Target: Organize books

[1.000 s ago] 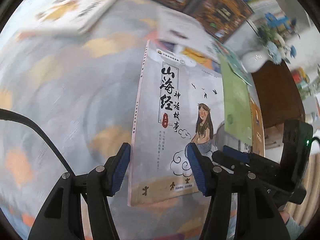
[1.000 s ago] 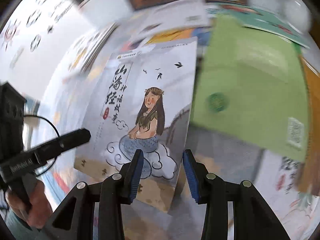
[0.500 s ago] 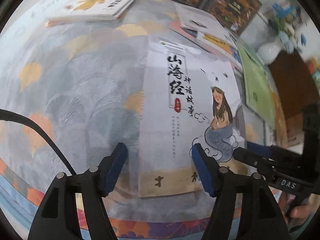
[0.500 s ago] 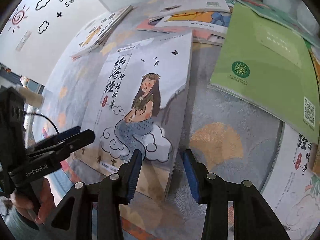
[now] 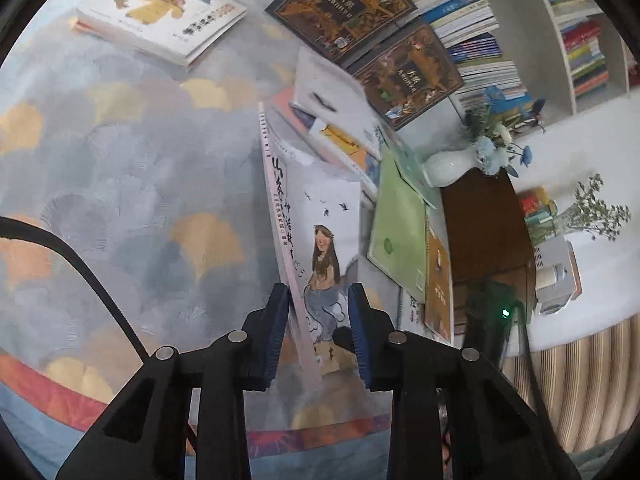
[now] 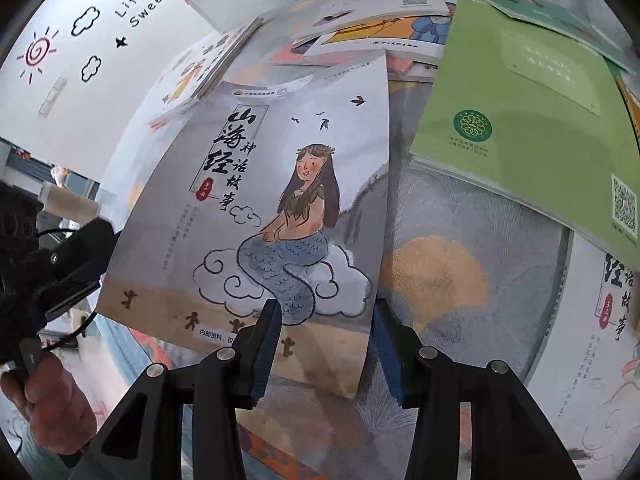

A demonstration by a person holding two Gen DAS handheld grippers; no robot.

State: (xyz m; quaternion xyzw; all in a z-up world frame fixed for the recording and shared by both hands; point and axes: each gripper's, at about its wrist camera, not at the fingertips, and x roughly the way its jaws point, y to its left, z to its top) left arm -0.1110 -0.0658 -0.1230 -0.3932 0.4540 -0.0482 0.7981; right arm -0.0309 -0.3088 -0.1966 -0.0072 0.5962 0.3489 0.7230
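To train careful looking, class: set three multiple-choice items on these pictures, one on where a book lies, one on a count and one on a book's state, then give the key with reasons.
1. In the right wrist view, the green book lies: A) left of the mermaid book B) right of it C) beneath it.
2. Dark gold-patterned books in the left wrist view: A) two B) four C) none.
3. The mermaid book is: A) flat on the rug B) lying open C) closed and tilted up.
Key: 1 B, it fills the upper right; 2 A, both sit side by side before the shelves; 3 C, its spine edge stands up off the rug.
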